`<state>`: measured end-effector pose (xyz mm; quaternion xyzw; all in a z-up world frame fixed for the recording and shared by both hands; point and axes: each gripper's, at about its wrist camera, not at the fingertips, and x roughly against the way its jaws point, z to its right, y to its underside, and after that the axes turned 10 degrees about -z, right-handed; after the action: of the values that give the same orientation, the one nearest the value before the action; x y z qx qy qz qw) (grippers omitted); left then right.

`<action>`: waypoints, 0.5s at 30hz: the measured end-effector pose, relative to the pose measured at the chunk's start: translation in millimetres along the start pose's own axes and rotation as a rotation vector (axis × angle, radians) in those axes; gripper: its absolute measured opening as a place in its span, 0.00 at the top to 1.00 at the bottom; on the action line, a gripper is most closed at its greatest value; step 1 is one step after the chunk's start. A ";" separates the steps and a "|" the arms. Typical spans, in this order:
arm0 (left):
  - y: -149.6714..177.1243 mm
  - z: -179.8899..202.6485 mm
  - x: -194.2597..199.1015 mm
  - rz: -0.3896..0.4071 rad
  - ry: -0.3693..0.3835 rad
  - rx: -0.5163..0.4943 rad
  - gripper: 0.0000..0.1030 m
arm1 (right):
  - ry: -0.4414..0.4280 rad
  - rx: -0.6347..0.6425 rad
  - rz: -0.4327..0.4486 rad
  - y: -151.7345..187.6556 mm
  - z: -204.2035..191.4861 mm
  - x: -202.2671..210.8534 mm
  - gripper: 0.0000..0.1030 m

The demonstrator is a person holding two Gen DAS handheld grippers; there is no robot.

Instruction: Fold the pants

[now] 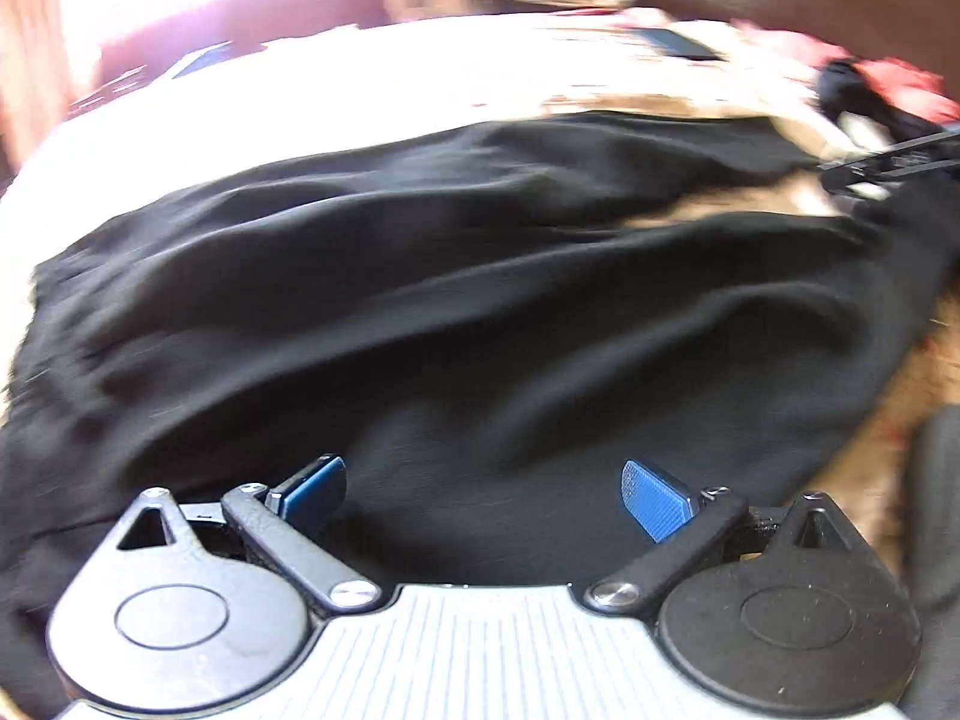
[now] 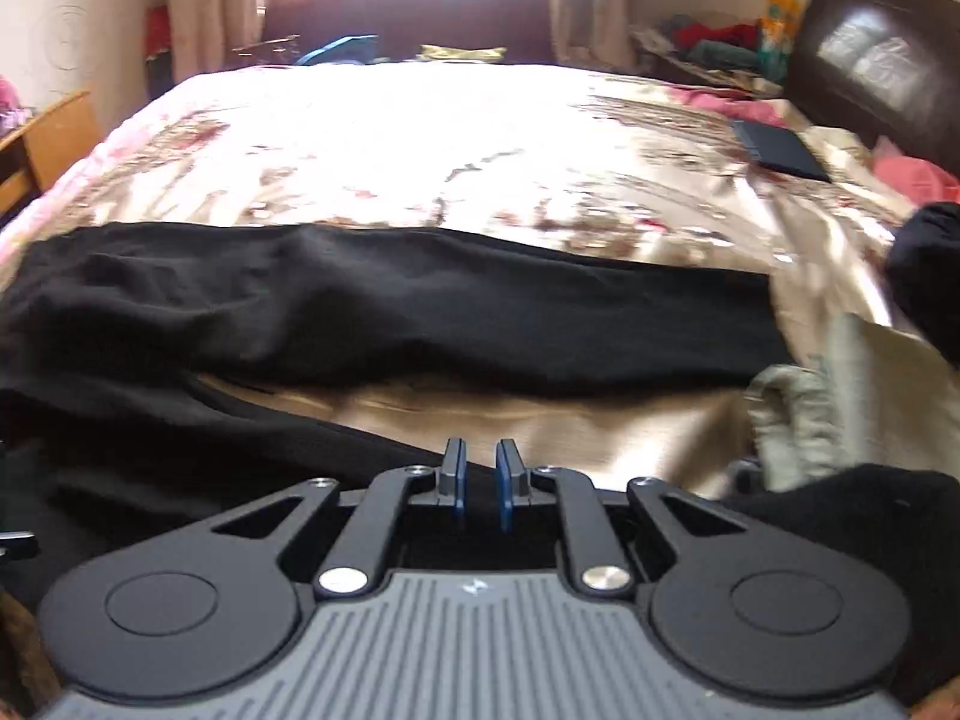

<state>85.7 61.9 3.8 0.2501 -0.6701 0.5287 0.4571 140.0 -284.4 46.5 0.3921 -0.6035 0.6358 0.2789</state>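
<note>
pants: black, long axis left-right across bed | left claw: spread wide | right claw: pinching pants fabric

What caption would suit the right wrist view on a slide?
Right gripper, fingers nearly closed on an edge of black pants spread across a floral bedspread.

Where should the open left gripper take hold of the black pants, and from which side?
The left gripper is open over the wide, wrinkled end of the black pants. Probably best to pinch that end's near edge just ahead of the fingers, coming from the bed's near side; the right gripper seems nearly shut over the near leg.
</note>
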 end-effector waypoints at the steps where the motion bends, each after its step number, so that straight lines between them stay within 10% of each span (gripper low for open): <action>1: 4.5 -14.4 -0.9 -0.018 -0.032 0.032 0.00 | -0.079 0.018 -0.018 -6.2 -18.5 -13.0 0.87; 6: 46.8 -83.3 8.4 -0.112 -0.133 0.141 0.00 | -0.216 0.038 -0.230 -12.6 -80.0 -87.3 0.88; 10: 71.3 -109.7 33.8 -0.085 -0.176 0.180 0.00 | -0.158 0.198 -0.129 -15.9 -124.4 -55.7 0.82; 15: 82.8 -118.6 41.8 -0.006 -0.225 0.236 0.00 | -0.357 0.327 -0.128 -10.0 -192.7 -47.5 0.81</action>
<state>40.1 205.4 3.5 0.3617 -0.6495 0.5709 0.3484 142.6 -87.5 19.2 0.5756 -0.5063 0.6266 0.1406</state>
